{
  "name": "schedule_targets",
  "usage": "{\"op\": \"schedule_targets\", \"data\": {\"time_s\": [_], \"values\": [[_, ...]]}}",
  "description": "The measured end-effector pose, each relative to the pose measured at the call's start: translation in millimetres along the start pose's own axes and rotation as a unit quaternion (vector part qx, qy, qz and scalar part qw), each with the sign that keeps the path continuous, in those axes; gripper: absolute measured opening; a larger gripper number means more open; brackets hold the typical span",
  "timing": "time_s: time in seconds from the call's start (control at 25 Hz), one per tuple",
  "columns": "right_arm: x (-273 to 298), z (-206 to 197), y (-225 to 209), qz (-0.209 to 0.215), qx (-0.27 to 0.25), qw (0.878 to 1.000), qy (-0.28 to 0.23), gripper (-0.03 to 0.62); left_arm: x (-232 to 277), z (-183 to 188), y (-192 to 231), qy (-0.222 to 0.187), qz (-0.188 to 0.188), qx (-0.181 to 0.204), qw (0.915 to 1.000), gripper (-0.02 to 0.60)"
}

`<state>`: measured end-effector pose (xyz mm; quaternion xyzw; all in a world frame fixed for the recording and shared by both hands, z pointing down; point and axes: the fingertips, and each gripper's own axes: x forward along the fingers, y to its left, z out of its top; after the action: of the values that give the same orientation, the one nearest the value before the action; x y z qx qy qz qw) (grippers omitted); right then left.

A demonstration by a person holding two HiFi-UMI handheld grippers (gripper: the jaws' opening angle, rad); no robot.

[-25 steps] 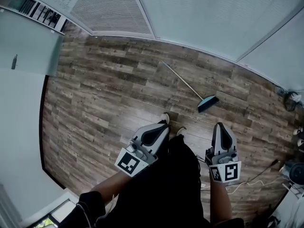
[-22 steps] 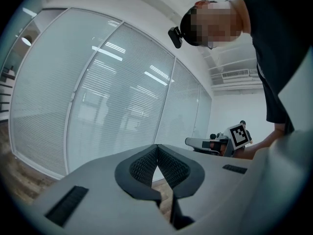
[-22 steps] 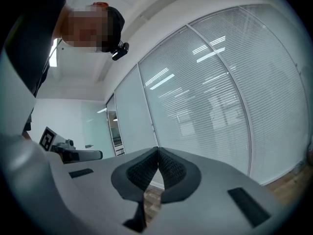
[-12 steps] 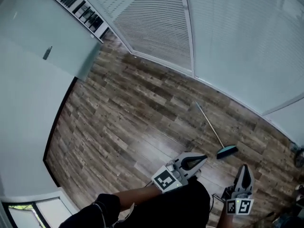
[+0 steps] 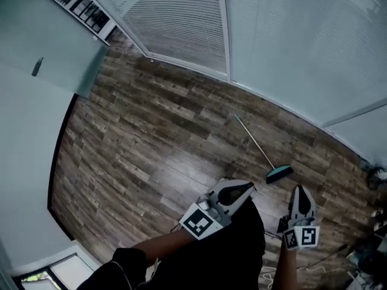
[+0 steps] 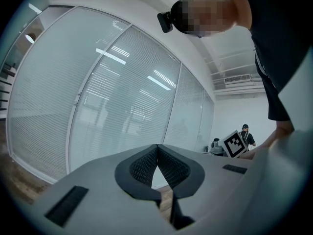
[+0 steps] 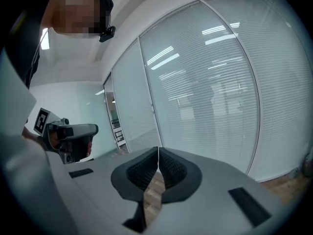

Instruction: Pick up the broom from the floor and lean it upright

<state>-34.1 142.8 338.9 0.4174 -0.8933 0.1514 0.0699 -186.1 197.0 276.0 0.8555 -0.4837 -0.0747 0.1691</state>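
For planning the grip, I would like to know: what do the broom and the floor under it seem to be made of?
Broom: thin pale handle, metal or plastic, too small to tell; teal head, probably plastic.
Floor: brown planks with visible grain and a slight sheen, so wood or wood-look laminate.
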Motion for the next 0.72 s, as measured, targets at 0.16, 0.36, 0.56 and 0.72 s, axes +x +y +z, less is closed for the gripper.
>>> {"op": "schedule_targets", "data": {"time_s": [0.16,0.36,0.56,0.72], "values": [[22,-18,-27,-0.004,-0.01,0.999,0.035,0.012,15,-28,16,0.056,0.01,0.031,0.9979,0.018],[38,-67,-59,-0.008,-0.022,0.995,0.094,0.012,34,-59,29,0.071,0.026,0.018,0.997,0.018],[53,-134,-88,-0.006,-0.022,0.988,0.156,0.018,50,-100,32,0.113,0.014,0.029,0.993,0.018],[85,-203,-102,0.018,-0.024,0.975,0.221,0.07,59,-144,51,0.155,0.011,0.045,0.9868,0.018]]}}
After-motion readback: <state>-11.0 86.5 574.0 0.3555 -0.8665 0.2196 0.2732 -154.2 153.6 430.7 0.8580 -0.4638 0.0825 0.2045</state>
